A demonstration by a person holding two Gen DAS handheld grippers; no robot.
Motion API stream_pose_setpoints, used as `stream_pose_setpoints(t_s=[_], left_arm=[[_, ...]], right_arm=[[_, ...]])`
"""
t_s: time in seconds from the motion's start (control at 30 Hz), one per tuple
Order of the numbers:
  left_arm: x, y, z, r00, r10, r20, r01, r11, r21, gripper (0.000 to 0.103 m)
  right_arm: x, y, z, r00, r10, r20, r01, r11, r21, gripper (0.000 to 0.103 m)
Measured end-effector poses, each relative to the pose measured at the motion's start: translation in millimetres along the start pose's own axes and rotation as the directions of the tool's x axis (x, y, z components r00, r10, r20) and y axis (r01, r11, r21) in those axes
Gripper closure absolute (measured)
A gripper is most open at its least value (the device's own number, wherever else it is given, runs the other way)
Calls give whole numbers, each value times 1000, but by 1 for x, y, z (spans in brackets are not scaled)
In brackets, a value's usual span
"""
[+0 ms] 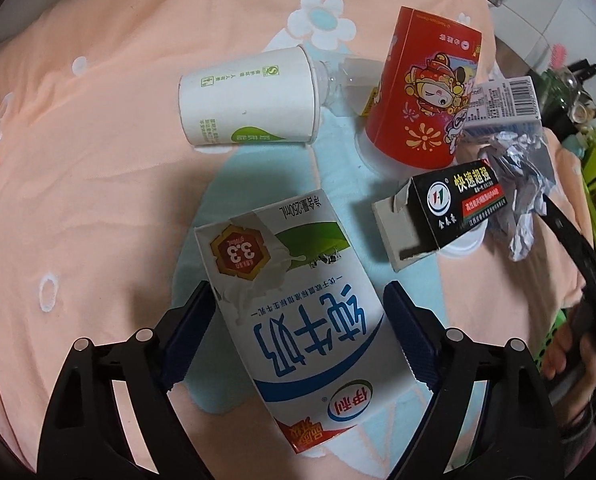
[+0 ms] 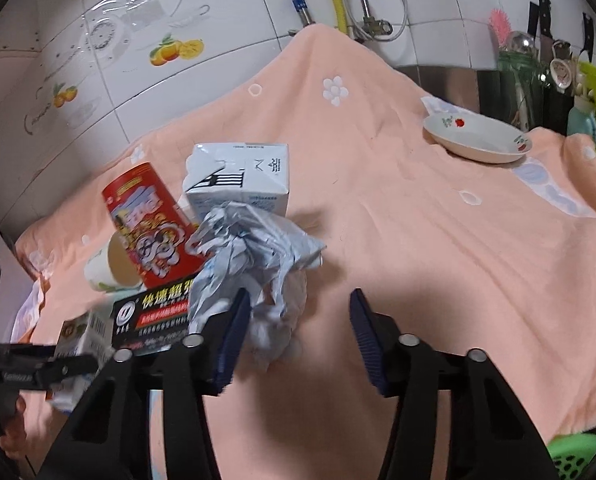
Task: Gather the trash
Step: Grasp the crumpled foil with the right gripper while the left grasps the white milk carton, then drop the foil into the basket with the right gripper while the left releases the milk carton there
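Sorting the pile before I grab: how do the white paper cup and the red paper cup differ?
The white paper cup lies on its side on the peach cloth; the red paper cup stands mouth-down. The white cup has sparse green print; the red cup carries a bright cartoon figure. The white cup lies apart from the pile; the red cup sits against the cartons. Both are empty-looking paper cups.

Milk carton (image 1: 298, 320) lies between the open left tool (image 1: 298, 336)

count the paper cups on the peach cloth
2. A white paper cup with green print lies on its side at the far left of the trash pile. A red paper cup with cartoon print stands upside down right of it. Others may be hidden behind the cartons.
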State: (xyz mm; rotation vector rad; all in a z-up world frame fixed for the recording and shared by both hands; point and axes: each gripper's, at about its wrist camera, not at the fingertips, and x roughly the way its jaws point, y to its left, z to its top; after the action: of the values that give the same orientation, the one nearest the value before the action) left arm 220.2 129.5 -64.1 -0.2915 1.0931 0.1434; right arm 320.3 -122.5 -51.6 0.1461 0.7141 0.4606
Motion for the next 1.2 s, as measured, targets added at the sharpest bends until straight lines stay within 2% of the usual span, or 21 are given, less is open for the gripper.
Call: stream_pose_setpoints(t_s=[0.1, 0.17, 0.27, 0.53, 0.8, 1.2], left_arm=[[1, -1, 1, 1000, 1, -4, -1, 1000, 11, 19], [1, -2, 1, 1000, 2, -5, -2, 1000, 11, 19], [2, -3, 3, 1000, 8, -6, -8, 1000, 9, 19], [8, -8, 1, 1000, 20, 12, -20, 1000, 23, 21], [-3, -12, -10, 998, -53, 25, 52, 998, 34, 24], [-39, -27, -37, 990, -131, 49, 126, 987, 98, 25]], right_arm=[[11, -1, 6, 1000, 18, -21, -17, 1000, 16, 73], [15, 1, 7, 1000, 21, -24, -20, 1000, 11, 90], [12, 5, 6, 1000, 12, -11, -12, 1000, 0, 98], [-16, 9, -4, 999, -13, 30, 14, 999, -34, 99], [-63, 11, -21, 997, -22, 70, 25, 999, -38, 99], [-137, 9, -66, 991, -67, 118, 69, 998, -10, 99]])
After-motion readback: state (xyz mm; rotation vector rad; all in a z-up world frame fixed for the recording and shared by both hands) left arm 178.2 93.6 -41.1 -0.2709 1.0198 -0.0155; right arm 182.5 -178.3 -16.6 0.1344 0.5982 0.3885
